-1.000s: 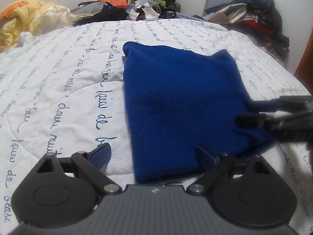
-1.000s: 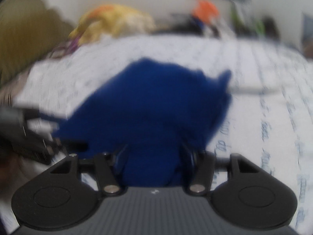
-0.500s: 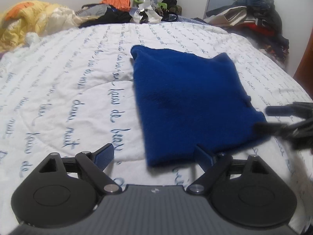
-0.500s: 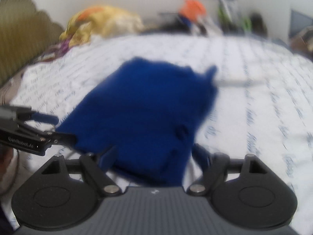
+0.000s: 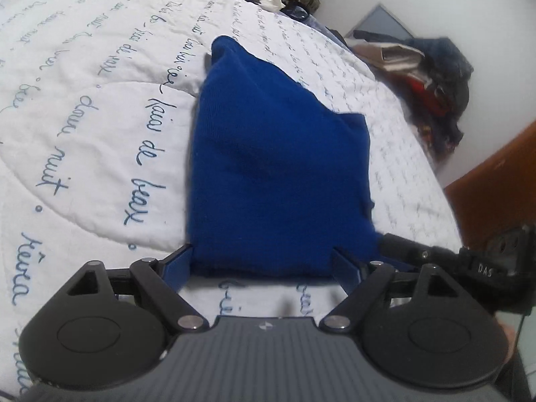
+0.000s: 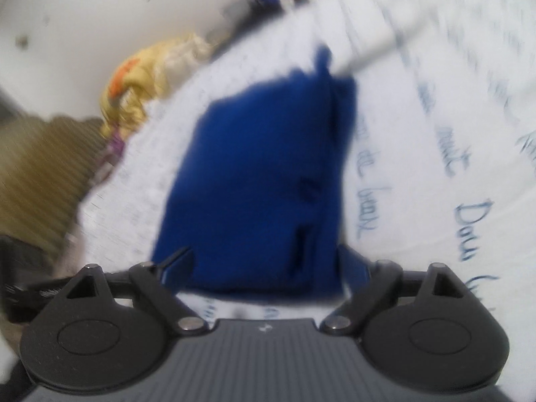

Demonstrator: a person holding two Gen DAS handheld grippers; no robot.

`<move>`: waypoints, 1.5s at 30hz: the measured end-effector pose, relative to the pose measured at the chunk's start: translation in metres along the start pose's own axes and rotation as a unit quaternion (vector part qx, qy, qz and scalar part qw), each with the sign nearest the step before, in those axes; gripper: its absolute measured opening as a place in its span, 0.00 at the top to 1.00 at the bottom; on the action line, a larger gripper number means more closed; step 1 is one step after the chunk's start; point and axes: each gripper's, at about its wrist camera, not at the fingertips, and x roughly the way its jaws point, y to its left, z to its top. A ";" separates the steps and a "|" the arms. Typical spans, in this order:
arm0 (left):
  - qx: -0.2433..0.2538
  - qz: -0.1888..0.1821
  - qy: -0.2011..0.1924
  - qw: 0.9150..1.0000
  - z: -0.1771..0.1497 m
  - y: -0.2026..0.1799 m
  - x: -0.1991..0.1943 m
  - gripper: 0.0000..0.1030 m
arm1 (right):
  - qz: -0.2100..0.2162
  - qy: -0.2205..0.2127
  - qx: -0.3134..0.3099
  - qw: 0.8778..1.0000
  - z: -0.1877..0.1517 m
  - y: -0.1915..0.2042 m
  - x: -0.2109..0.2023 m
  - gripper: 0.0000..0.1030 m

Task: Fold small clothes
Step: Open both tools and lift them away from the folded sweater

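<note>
My left gripper (image 5: pixel 264 261) is sitting at the near edge of the blue garment (image 5: pixel 278 167), jaws spread, each fingertip just outside a near corner; the jaws have just been narrowing and are pressing on nothing. My right gripper (image 6: pixel 264 268), in a blurred view, is straddling the garment's (image 6: pixel 254 184) near end, jaws spread after widening, nothing clasped. The garment is lying folded flat on the white quilt (image 5: pixel 83 117) with blue script, stretching away from both grippers. Far right, a pile of clothes (image 5: pixel 432 90) is resting by the wall.
</note>
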 end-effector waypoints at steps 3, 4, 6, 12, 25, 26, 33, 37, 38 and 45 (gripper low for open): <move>0.029 0.061 0.008 0.998 0.006 -0.008 0.006 0.88 | -0.013 0.009 -0.027 1.000 0.006 0.002 0.006 0.68; 0.033 0.069 0.013 0.997 0.009 -0.007 0.006 0.84 | -0.042 0.025 -0.046 0.998 0.010 0.005 0.011 0.85; 0.037 0.076 0.017 0.996 0.013 -0.006 0.000 0.84 | -0.048 0.033 -0.070 0.996 0.016 0.009 0.009 0.87; 0.140 0.129 -0.006 0.982 -0.011 -0.016 -0.011 0.74 | -0.109 0.020 -0.192 0.975 -0.003 0.026 -0.002 0.86; 0.248 0.111 -0.039 0.962 -0.025 -0.062 0.024 0.23 | -0.123 -0.036 -0.231 0.965 0.102 0.066 0.059 0.37; 0.256 0.115 -0.052 0.959 -0.030 -0.062 0.027 0.22 | -0.146 0.000 -0.222 0.964 0.110 0.056 0.083 0.36; 0.258 0.115 -0.057 0.958 -0.036 -0.061 0.025 0.19 | -0.154 -0.002 -0.208 0.966 0.125 0.048 0.089 0.25; 0.236 0.099 -0.070 0.964 -0.048 -0.054 -0.002 0.14 | -0.108 -0.070 -0.188 0.974 0.083 0.059 0.031 0.21; 0.224 0.100 -0.073 0.967 -0.053 -0.050 -0.008 0.13 | -0.094 -0.086 -0.181 0.975 0.065 0.061 0.012 0.14; 0.195 0.154 -0.064 0.967 -0.072 -0.045 -0.006 0.04 | -0.183 -0.052 -0.137 0.972 -0.048 0.049 -0.019 0.04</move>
